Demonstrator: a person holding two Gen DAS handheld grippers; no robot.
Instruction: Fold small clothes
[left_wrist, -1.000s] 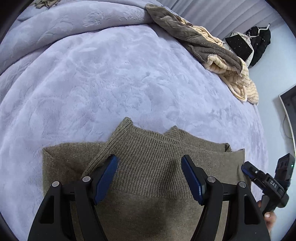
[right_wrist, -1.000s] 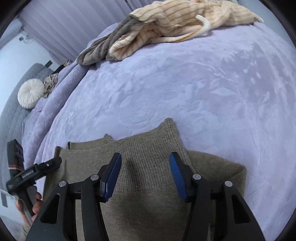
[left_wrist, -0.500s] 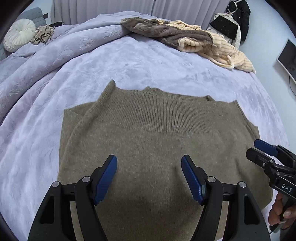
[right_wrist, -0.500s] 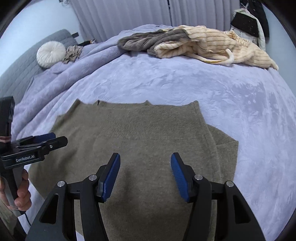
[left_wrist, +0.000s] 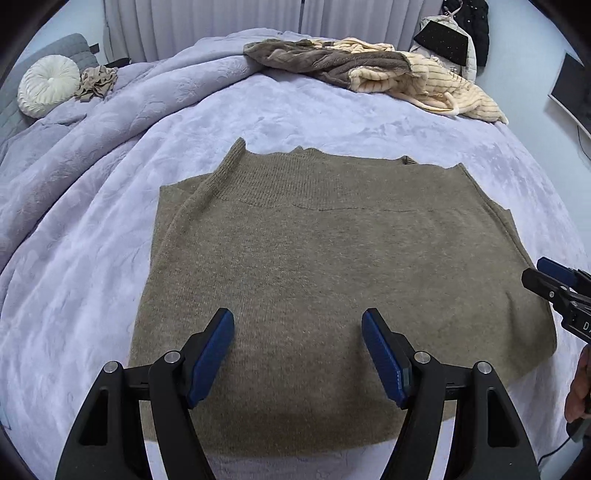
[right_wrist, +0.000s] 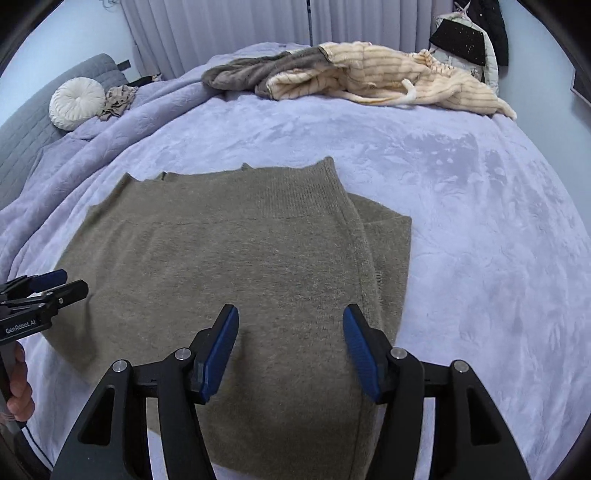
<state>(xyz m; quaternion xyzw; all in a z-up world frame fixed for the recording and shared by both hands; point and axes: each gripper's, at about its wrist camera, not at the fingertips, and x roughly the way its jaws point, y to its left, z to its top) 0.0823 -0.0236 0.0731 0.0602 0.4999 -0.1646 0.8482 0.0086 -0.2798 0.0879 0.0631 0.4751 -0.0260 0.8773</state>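
Both sets of jaws empty and apart above an olive knit sweater (left_wrist: 332, 266): left gripper (left_wrist: 297, 354) standing wide with nothing between its blue pads (left_wrist: 212, 358), right gripper (right_wrist: 290, 350) with jaws opening at this moment, likewise clear of the cloth. Pulled back and lifted from a second ago, when both tools hung low over the ribbed band at the far edge; now hovering over the near half, the whole garment in view beneath. Each gripper visible at the edge of the other's camera, a hand (right_wrist: 16, 384) wrapped round the handle. Sweater lying flat and folded over on the lavender bedspread (left_wrist: 92, 258), ribbed band (left_wrist: 325, 181) laid across the far side, lower layers showing past the top layer along both sides in the two wrist views, near edge reaching toward the front of the bed. Release and retreat suggesting a fold just laid down and let go; garment looking roughly rectangular, though possibly one more fold short of compact. Sticking-out lower layers likely wanting a tidy before any further fold. Further off, a heap of grey and cream striped clothes (right_wrist: 369, 74) waiting near the far edge of the bed, presumably next in line; a round white cushion (left_wrist: 48, 85) and a small crumpled beige cloth (left_wrist: 98, 81) toward the headboard side, well apart from the work.
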